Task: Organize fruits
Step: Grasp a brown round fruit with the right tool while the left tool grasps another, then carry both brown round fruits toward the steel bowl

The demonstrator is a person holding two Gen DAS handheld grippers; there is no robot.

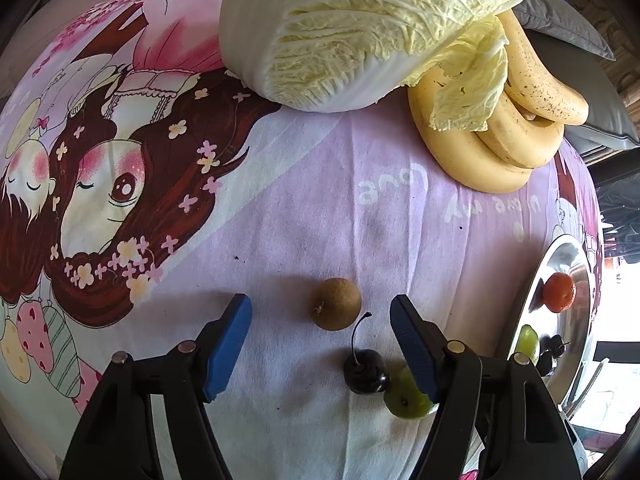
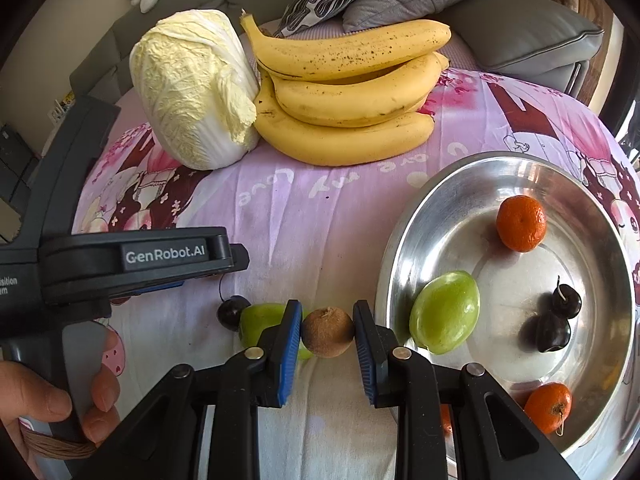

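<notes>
Left of the metal bowl (image 2: 404, 240), the left gripper (image 1: 320, 320) hangs half-wide over a cherry (image 1: 366, 372) and green fruit (image 1: 406, 398) on the cloth; nearer the bowl's rim, the right gripper (image 2: 327, 334) clamps a brown fruit (image 2: 327, 332)

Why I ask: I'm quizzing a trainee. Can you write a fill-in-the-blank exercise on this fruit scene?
1. The right hand-held gripper is shut on a ___ fruit.
2. The bowl holds ___ dark cherries.
3. The bananas lie right beside a ___.
Missing words: brown; two; cabbage.
</notes>
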